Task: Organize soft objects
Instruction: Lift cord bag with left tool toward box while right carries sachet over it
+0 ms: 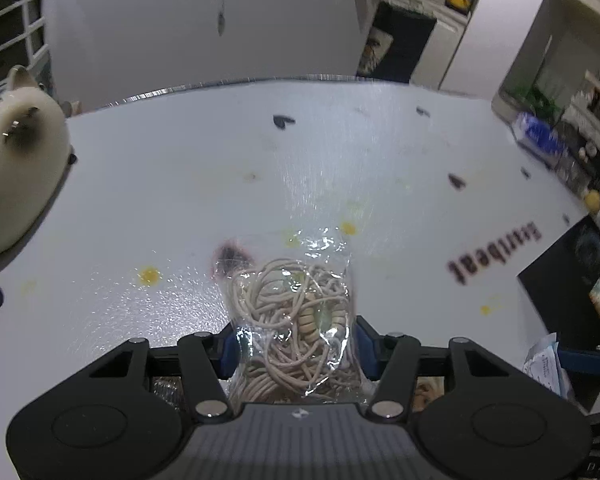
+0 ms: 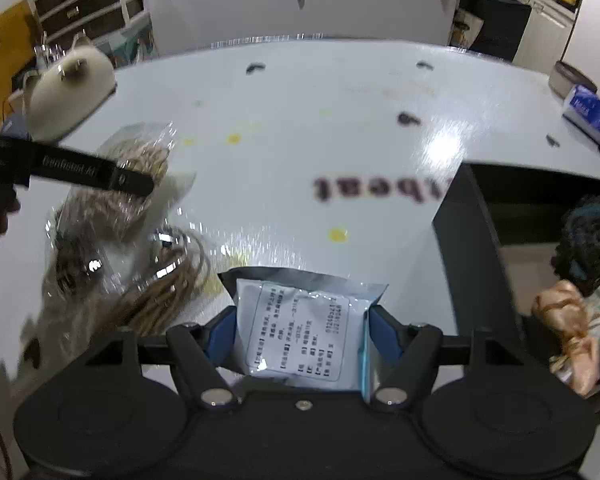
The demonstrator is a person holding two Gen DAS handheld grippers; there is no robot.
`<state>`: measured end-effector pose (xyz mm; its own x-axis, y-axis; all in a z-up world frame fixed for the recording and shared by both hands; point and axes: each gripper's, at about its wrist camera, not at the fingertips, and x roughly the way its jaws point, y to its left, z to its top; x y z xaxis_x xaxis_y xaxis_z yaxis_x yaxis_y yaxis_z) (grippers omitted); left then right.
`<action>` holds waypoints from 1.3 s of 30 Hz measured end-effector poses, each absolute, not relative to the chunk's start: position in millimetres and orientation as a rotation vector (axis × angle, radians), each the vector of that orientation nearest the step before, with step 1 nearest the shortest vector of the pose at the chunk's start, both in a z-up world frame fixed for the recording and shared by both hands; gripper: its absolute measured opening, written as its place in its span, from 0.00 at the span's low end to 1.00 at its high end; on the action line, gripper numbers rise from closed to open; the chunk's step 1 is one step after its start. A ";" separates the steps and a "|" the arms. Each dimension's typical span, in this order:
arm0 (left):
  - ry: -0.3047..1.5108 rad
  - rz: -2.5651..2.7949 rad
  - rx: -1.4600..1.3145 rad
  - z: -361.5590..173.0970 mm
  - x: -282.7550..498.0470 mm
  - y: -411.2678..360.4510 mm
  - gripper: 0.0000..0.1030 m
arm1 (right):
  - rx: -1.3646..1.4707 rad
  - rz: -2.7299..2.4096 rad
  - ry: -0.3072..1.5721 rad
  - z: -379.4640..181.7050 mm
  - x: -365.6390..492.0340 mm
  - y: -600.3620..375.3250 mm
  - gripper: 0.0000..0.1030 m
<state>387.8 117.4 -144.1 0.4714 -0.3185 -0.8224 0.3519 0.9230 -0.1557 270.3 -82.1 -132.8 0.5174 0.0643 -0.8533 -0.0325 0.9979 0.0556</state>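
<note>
— How many clear bags of beige cord?
— Two: one bag of cord (image 2: 112, 184) held up, a second bag of cord (image 2: 168, 280) on the worktop (image 2: 340, 120).
— White labelled packets?
— One packet (image 2: 304, 328).
— Cat plushes?
— One cat plush (image 2: 72, 88). One black box (image 2: 472, 240), too.

A home: cluttered shelves (image 1: 592, 120), ceramic cat (image 1: 16, 160).

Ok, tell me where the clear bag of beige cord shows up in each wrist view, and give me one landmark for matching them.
Left wrist view: the clear bag of beige cord sits bottom centre, clamped between the left gripper's blue pads.
Right wrist view: the same bag is at the left, under the left gripper's black finger, lifted above the table.
Shared landmark: the cream cat plush at the table's far left edge.
</note>
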 end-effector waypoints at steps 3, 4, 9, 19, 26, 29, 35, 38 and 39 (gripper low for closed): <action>0.958 -0.404 0.009 -131.3 378.7 121.3 0.54 | 0.043 0.064 0.981 -118.9 265.5 -86.1 0.69; 0.944 -0.405 -0.003 -126.3 375.7 122.1 0.54 | 0.045 0.066 0.964 -113.9 263.7 -87.2 0.69; 0.881 -0.438 -0.044 -98.0 358.8 121.9 0.54 | 0.040 0.069 0.888 -90.1 254.3 -93.1 0.69; 0.762 -0.515 -0.029 -52.7 323.0 96.7 0.54 | 0.067 0.091 0.748 -43.0 228.3 -115.0 0.69; 0.726 -0.536 -0.034 -38.6 296.7 76.3 0.54 | 0.090 0.092 0.707 -31.1 211.8 -142.6 0.69; 0.716 -0.545 -0.041 -34.6 287.7 64.6 0.54 | 0.094 0.086 0.702 -30.1 207.9 -158.8 0.70; 0.699 -0.548 -0.071 -26.0 277.5 32.9 0.54 | 0.094 0.061 0.713 -32.4 217.0 -206.8 0.70; 0.695 -0.546 -0.087 -23.2 274.9 12.3 0.54 | 0.088 0.064 0.734 -38.4 227.4 -230.2 0.70; 0.694 -0.545 -0.091 -23.0 274.7 6.7 0.54 | 0.086 0.065 0.742 -40.6 231.1 -237.0 0.70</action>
